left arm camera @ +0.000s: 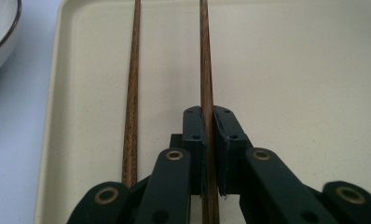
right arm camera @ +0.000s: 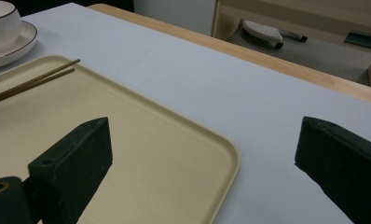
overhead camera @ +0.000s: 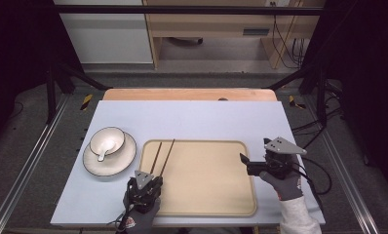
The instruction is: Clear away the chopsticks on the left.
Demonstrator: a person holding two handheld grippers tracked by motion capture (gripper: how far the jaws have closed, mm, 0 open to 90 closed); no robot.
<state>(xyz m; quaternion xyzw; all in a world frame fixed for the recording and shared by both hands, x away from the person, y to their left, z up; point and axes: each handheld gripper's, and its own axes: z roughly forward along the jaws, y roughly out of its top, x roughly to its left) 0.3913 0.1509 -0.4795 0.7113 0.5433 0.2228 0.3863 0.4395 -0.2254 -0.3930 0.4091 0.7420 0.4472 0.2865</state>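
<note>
Right now, one blue-grey table (overhead camera: pixel 197 119) spans the middle of the high view, and one beige tray (overhead camera: pixel 211 195) lies at its lower centre. One white plate (overhead camera: pixel 95 168) sits at centre left, carrying one bowl (overhead camera: pixel 115 135) with one spoon (overhead camera: pixel 104 152) in it. Two wooden chopsticks (overhead camera: pixel 162 157) lie on the tray's left part. My left gripper (left arm camera: pixel 208 154) is clenched on the right chopstick (left arm camera: pixel 205 70); the other chopstick (left arm camera: pixel 132 93) lies free beside it. My right gripper (right arm camera: pixel 202 154) hangs released over the tray's right edge. I judge the grasp made, with lifting and placing still ahead.
</note>
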